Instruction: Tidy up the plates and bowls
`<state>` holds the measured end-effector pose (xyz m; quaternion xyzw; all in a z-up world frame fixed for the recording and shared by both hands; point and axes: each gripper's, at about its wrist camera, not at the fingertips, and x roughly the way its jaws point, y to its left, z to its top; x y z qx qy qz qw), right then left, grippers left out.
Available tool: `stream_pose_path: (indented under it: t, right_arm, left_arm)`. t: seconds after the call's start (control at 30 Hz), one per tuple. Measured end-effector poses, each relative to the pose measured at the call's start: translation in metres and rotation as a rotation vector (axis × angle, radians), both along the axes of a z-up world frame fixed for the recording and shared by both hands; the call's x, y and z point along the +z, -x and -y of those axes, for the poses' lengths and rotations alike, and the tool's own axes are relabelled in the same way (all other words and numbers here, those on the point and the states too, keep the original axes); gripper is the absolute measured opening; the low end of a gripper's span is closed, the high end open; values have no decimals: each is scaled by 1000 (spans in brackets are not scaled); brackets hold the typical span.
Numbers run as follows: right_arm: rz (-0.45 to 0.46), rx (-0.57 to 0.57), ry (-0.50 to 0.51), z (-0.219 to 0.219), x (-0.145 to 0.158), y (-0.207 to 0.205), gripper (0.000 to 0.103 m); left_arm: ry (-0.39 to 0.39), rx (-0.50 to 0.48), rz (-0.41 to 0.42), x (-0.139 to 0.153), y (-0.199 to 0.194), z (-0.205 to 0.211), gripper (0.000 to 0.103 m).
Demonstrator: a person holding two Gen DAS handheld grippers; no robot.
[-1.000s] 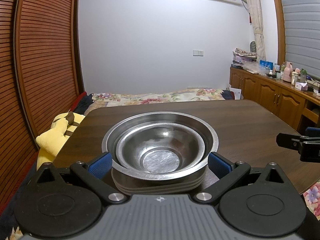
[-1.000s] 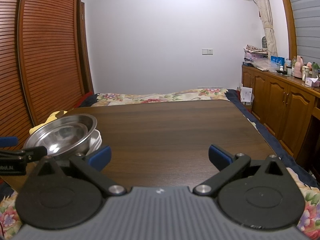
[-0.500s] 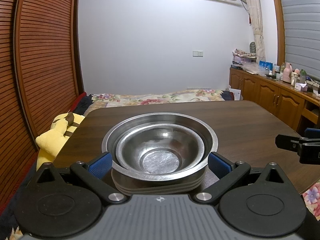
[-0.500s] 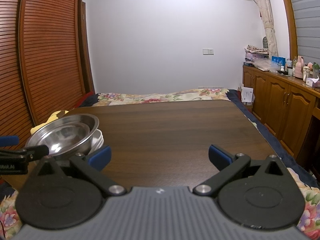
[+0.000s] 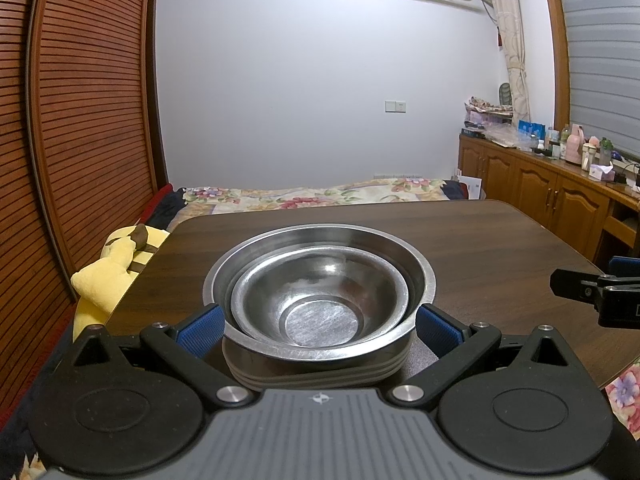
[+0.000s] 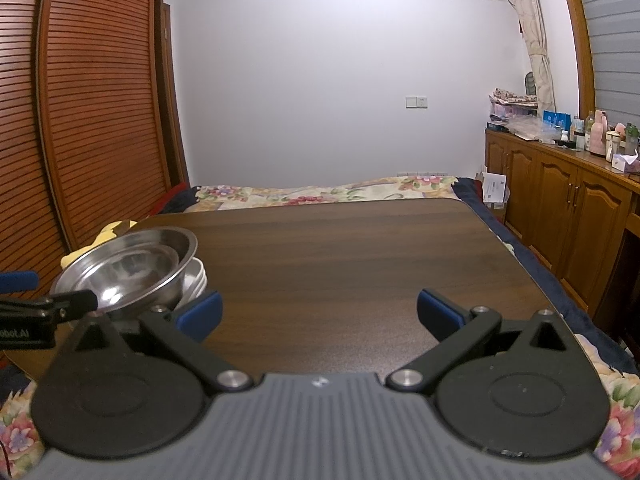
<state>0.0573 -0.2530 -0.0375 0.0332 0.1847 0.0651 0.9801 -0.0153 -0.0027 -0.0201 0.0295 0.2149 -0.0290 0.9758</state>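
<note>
Two nested steel bowls (image 5: pixel 320 292) sit on a stack of pale plates (image 5: pixel 320 372) near the front left of the dark wooden table (image 5: pixel 480 248). My left gripper (image 5: pixel 318 326) is open, its blue pads on either side of the stack, not touching it. In the right wrist view the bowls (image 6: pixel 128 272) and plates (image 6: pixel 196 280) stand at the left, and my right gripper (image 6: pixel 318 312) is open and empty over bare table (image 6: pixel 360 260). The right gripper's tip shows at the right edge of the left wrist view (image 5: pixel 592 292).
A yellow plush toy (image 5: pixel 112 268) lies off the table's left edge. A bed with a floral cover (image 6: pixel 320 194) is beyond the far edge. Wooden cabinets (image 6: pixel 560 208) with bottles stand at the right, a slatted wardrobe (image 6: pixel 80 120) at the left.
Almost nothing. Both views have shifted very slightly; the bowls appear a little closer in the right wrist view. Both grippers stay open.
</note>
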Motion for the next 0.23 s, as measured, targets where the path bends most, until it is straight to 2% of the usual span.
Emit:
stream_pose_path:
  t: [0.23]
  right_arm:
    - [0,1,0,0,0,0,103]
  left_arm:
    - [0,0,-1,0,0,0,103]
